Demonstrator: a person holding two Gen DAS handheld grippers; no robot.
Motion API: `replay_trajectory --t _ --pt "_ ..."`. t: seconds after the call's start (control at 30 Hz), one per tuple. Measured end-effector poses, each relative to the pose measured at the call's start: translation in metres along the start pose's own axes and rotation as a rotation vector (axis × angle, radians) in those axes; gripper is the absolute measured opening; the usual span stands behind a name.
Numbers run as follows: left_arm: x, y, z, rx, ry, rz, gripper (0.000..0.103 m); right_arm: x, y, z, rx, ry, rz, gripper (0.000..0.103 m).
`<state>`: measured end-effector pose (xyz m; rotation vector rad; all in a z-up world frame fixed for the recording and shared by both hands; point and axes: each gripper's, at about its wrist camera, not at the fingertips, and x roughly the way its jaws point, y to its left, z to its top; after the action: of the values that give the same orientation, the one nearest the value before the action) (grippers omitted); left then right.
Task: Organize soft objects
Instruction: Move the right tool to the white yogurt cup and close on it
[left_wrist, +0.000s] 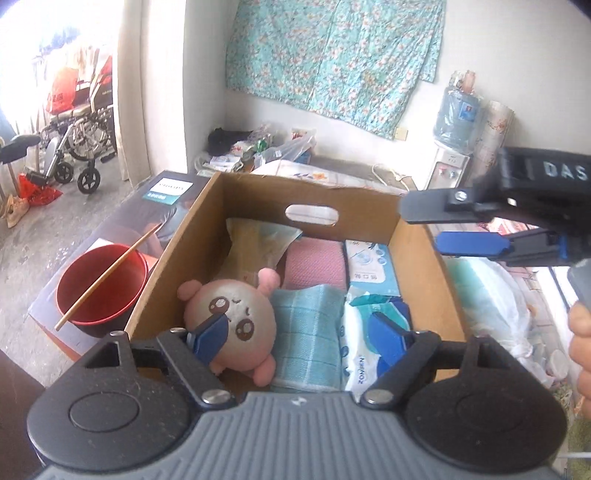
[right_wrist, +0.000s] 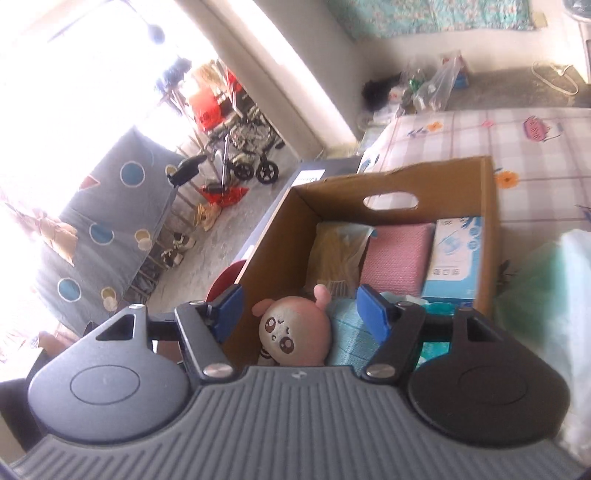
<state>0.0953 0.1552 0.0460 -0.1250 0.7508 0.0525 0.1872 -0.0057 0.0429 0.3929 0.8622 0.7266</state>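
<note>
While both grippers hang over the cardboard box (left_wrist: 207, 206), neither holds anything: the left gripper (left_wrist: 301, 338) has its blue pads spread wide above the contents, and the right gripper (right_wrist: 303, 314) stands partly open, empty too. Nearest in the box lies a pink plush toy (left_wrist: 232, 314) with a round face, beside a folded teal checked cloth (left_wrist: 308, 325) and a wet-wipes pack (left_wrist: 356, 354). Farther in sit a yellowish packet (left_wrist: 255, 247), a pink cloth (left_wrist: 316, 264) and a blue-and-white pack (left_wrist: 371, 264). Left of the box, outside, a red bowl (left_wrist: 99, 288) carries a chopstick (left_wrist: 107, 275).
</note>
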Motion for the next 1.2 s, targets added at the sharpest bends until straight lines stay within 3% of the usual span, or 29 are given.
replay_trajectory --t 0.23,0.37,0.53,0.67,0.77,0.9,1.0,1.13,1.2 --pt "-0.031 -0.059 -0.007 0.097 -0.083 -0.152 0.086 -0.148 -0.041 -0.062 0.047 -0.278 -0.167 0.07" --pt "-0.037 -0.107 -0.023 0.178 -0.083 -0.262 0.086 -0.204 -0.071 -0.104 0.117 -0.353 -0.279 0.07" --pt "-0.029 -0.172 -0.062 0.328 -0.083 -0.362 0.086 -0.237 -0.11 -0.148 0.183 -0.385 -0.381 0.07" --pt "-0.007 -0.207 -0.089 0.404 -0.056 -0.409 0.085 -0.234 -0.147 -0.166 0.186 -0.347 -0.427 0.07" --pt "0.01 -0.224 -0.11 0.434 -0.031 -0.4 0.085 -0.217 -0.171 -0.163 0.151 -0.273 -0.46 0.07" --pt "0.027 -0.23 -0.127 0.43 0.006 -0.387 0.086 -0.18 -0.195 -0.152 0.094 -0.155 -0.505 0.067" --pt "0.029 -0.23 -0.132 0.437 0.014 -0.392 0.09 -0.16 -0.206 -0.149 0.037 -0.114 -0.535 0.065" --pt "0.032 -0.23 -0.133 0.434 0.024 -0.403 0.091 -0.144 -0.216 -0.142 0.015 -0.088 -0.529 0.05" --pt "0.034 -0.228 -0.132 0.421 0.024 -0.411 0.091 -0.142 -0.221 -0.139 0.022 -0.102 -0.528 0.049"
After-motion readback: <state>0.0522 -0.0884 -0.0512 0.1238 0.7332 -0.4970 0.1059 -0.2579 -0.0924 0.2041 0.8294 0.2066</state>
